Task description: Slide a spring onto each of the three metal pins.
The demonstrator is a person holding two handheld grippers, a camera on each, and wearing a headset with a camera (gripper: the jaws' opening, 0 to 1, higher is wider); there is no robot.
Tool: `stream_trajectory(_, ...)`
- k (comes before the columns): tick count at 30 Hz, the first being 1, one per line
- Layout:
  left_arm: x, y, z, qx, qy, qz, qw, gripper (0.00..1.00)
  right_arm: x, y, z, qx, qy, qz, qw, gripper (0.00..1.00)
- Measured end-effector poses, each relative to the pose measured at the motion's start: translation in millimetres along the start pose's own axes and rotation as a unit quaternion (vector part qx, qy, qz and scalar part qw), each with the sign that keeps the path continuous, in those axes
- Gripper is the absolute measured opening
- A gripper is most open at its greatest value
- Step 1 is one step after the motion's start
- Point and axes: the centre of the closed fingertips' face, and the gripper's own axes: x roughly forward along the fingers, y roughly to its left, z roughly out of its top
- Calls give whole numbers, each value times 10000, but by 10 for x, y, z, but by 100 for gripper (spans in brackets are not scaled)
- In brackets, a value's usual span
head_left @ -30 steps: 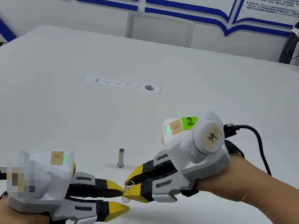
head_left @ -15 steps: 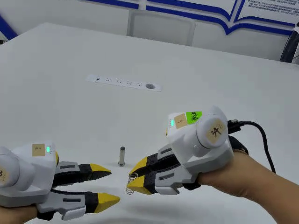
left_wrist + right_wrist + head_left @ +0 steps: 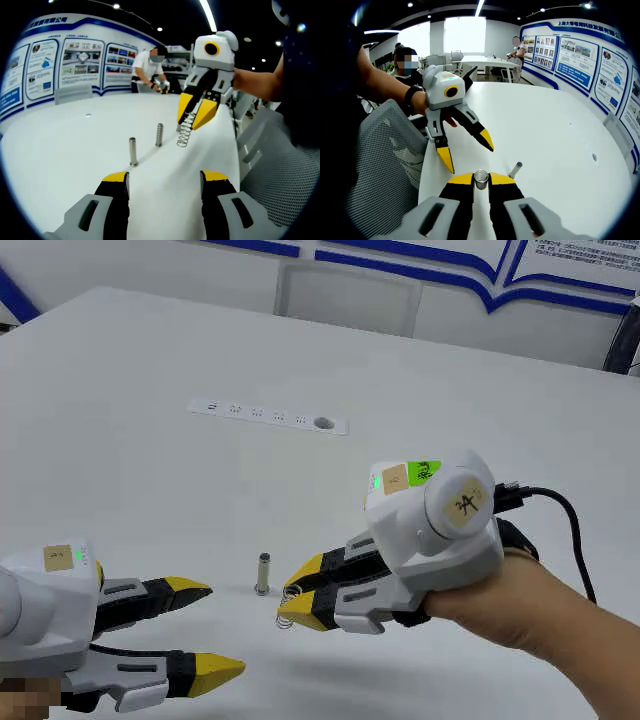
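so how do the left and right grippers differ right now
The left gripper has its jaws wide apart and empty; the right gripper is shut on a spring. The left gripper sits back from the pin; the right gripper's tips are much nearer it. Both have yellow tips.

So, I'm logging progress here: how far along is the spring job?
Done: in the left gripper view, the far pin already looks wrapped in coils. In hand: the right claw is shut on a spring, close to the bare pin; the left claw hangs open. Left: that bare pin for certain. I cannot tell how a third pin stands.
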Motion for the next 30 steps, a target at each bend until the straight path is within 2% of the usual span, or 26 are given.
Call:
stream_trajectory(7,3,30,5,-21,-14,58,10000,64,-15,-240,91,97,-65,-424,9990,12)
stream_trajectory(13,3,37,-5,-37,-3,66,10000,67,-11,-414,195,201,-193,-658,9974,12)
stream_trajectory(22,1,34,-25,-70,15,61,10000,69,102,-597,243,322,-181,-777,9963,12)
stream_trajectory(30,-7,43,-42,-85,51,65,9999,69,197,-660,233,333,-93,-722,9968,12)
